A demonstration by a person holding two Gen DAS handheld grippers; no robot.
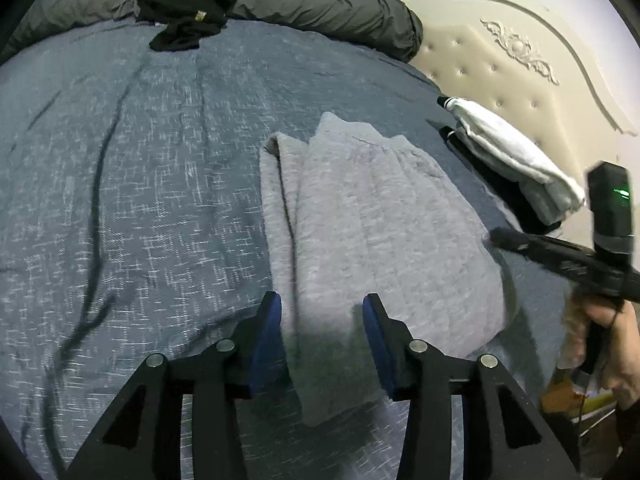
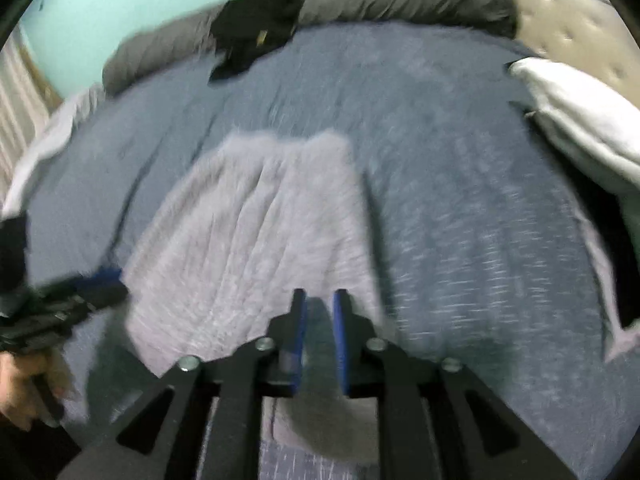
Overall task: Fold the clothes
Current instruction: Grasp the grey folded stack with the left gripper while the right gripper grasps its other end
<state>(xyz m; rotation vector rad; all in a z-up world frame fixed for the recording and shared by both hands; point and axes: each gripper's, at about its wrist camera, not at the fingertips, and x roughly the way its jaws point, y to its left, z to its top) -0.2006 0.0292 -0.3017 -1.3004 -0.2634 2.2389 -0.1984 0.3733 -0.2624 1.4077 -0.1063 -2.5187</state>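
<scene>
A light grey garment (image 1: 380, 220) lies folded into a long strip on the blue bedspread (image 1: 140, 160). My left gripper (image 1: 322, 310) hovers over its near end with the blue pads apart and the cloth lying loose between them, not pinched. In the right wrist view the same grey garment (image 2: 248, 220) spreads out ahead. My right gripper (image 2: 320, 300) is above its near right corner, its pads a narrow gap apart with nothing clamped. The right gripper (image 1: 496, 236) also shows from the side at the garment's right edge, and the left gripper (image 2: 108, 280) at its left edge.
A stack of folded white and black clothes (image 1: 512, 156) sits near the bed's right edge by the padded headboard (image 1: 520, 60). A black garment (image 1: 200, 0) lies crumpled on a rolled dark grey duvet (image 1: 340, 12) at the far side. A hand (image 1: 616, 344) holds the right tool.
</scene>
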